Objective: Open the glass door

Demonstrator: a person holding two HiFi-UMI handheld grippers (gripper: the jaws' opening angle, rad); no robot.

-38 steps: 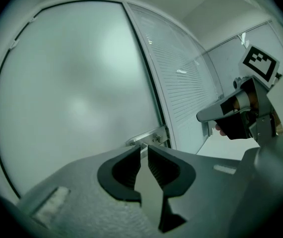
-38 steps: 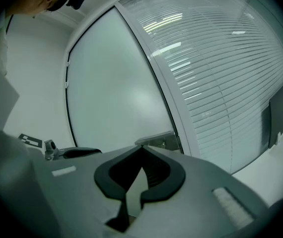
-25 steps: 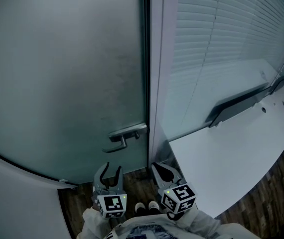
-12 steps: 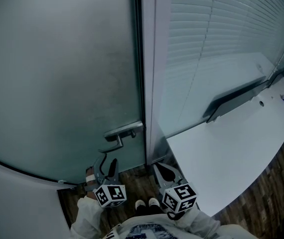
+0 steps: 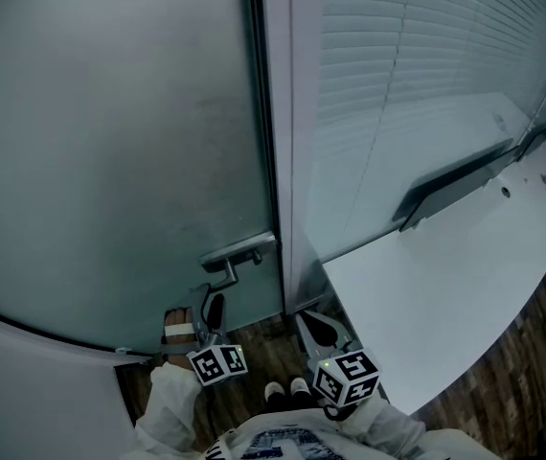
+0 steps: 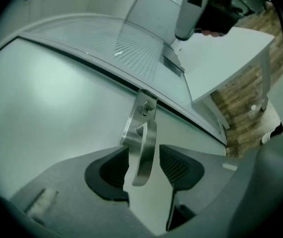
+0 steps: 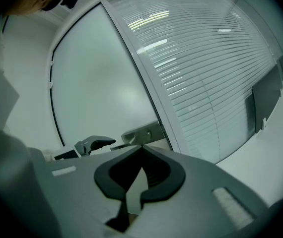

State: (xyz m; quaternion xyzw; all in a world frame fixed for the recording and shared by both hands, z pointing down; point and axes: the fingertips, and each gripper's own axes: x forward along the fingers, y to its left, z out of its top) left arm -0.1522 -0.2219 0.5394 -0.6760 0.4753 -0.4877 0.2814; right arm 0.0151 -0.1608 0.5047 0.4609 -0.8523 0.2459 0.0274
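Observation:
The frosted glass door (image 5: 110, 142) is closed and carries a metal lever handle (image 5: 239, 254) near its right edge. My left gripper (image 5: 206, 307) is rolled on its side just below the handle. In the left gripper view the lever (image 6: 145, 133) hangs between the open jaws of the left gripper (image 6: 144, 151), with a gap on each side. My right gripper (image 5: 316, 331) hangs lower and to the right, near the door frame (image 5: 278, 161), with its jaws closed and empty. In the right gripper view the right gripper (image 7: 141, 150) has its tips meeting, and the handle plate (image 7: 144, 132) lies beyond them.
A glass panel with slatted blinds (image 5: 417, 84) stands right of the frame. A white desk (image 5: 445, 295) with a dark bar (image 5: 455, 185) along its back fills the right side. A white wall (image 5: 24, 391) curves in at lower left. My shoes (image 5: 287, 391) are on the wood floor (image 5: 254, 357).
My left gripper has rolled onto its side and moved in under the door handle, so the lever is now between its jaws. My right gripper has barely shifted.

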